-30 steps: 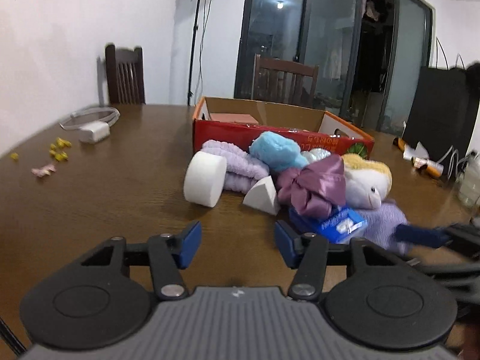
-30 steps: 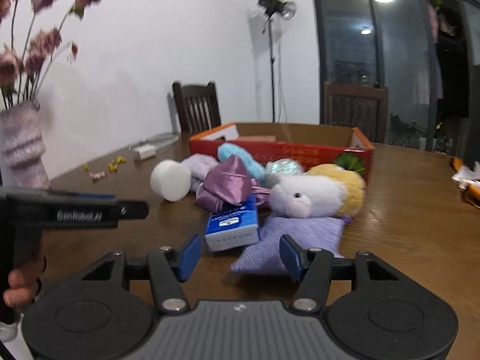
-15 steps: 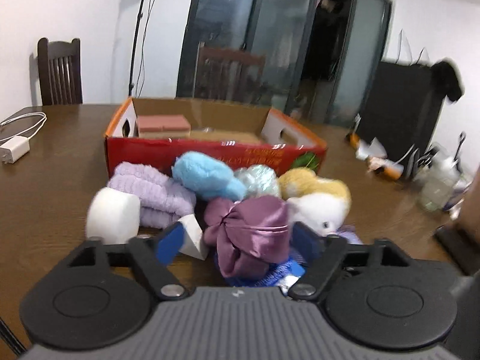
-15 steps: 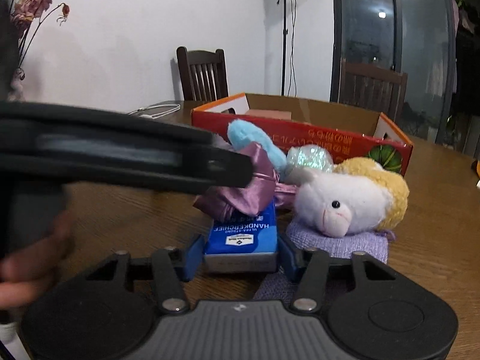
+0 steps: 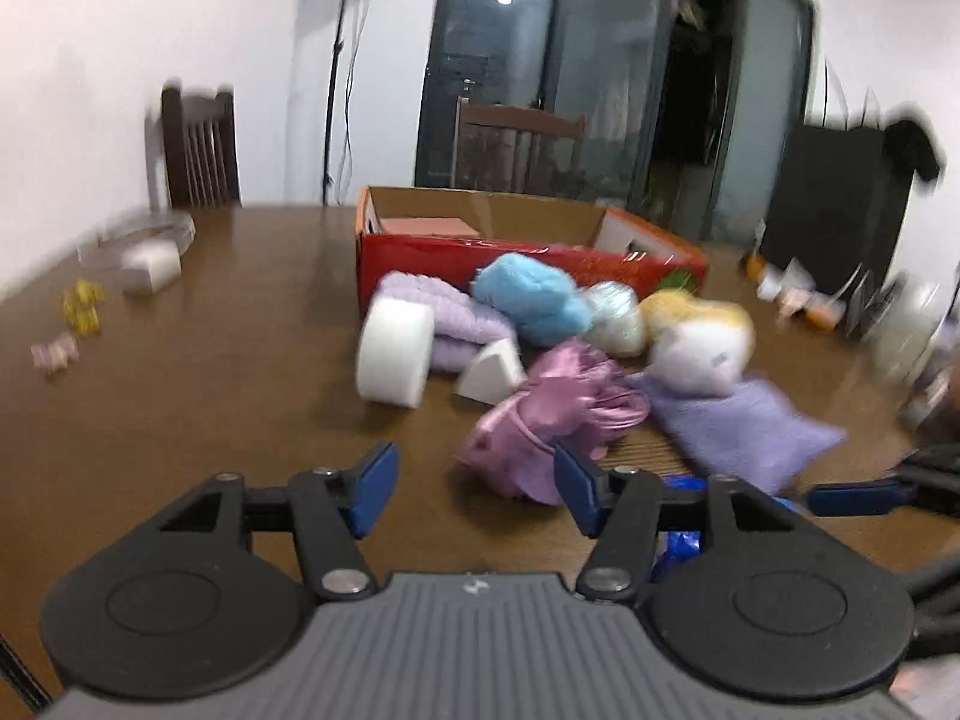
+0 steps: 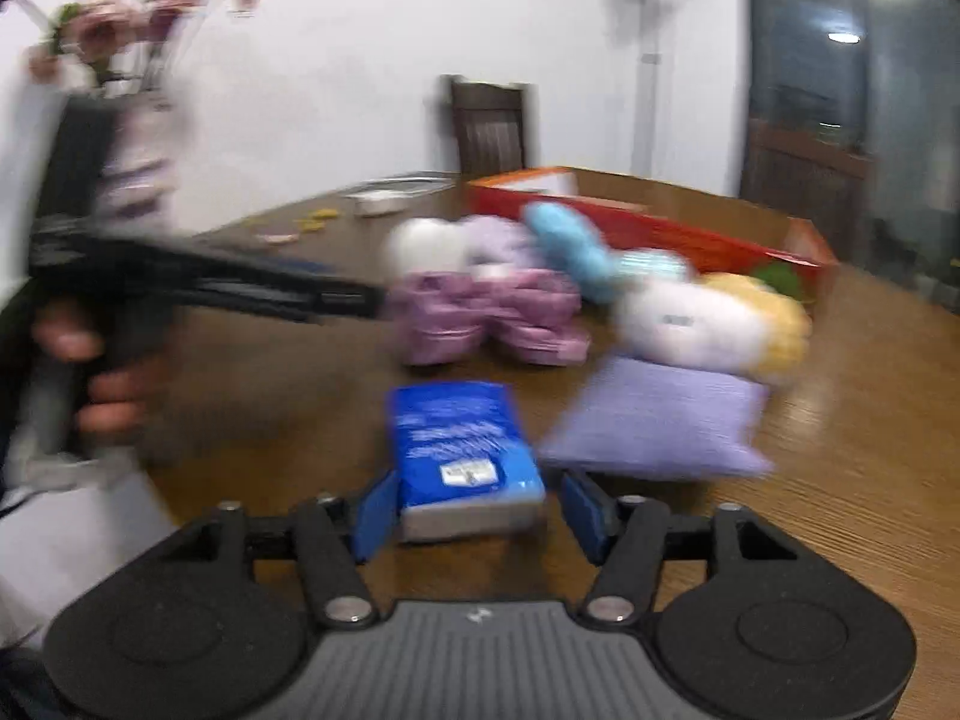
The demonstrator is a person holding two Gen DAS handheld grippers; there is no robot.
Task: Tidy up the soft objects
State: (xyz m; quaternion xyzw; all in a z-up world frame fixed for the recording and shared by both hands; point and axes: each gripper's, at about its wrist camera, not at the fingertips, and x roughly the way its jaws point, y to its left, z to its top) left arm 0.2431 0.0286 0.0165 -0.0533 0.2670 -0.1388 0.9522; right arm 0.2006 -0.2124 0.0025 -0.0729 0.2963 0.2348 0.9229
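A pile of soft things lies before a red cardboard box: white foam cylinder, white foam wedge, lilac towel, blue pom, pink satin scrunchie, white-and-yellow plush and lilac pouch. My left gripper is open and empty, just short of the scrunchie. My right gripper is open with a blue tissue pack lying between its fingers on the table. The left gripper also shows in the right wrist view, at the scrunchie.
The box holds a pink block. A white charger with cable and small yellow and pink bits lie at the table's left. Chairs stand behind the table. Clutter sits at the right edge. Both views are motion-blurred.
My left gripper pulled back from over the scrunchie; the scrunchie now lies off the tissue pack. My right gripper drew back slightly, the tissue pack still between its fingers.
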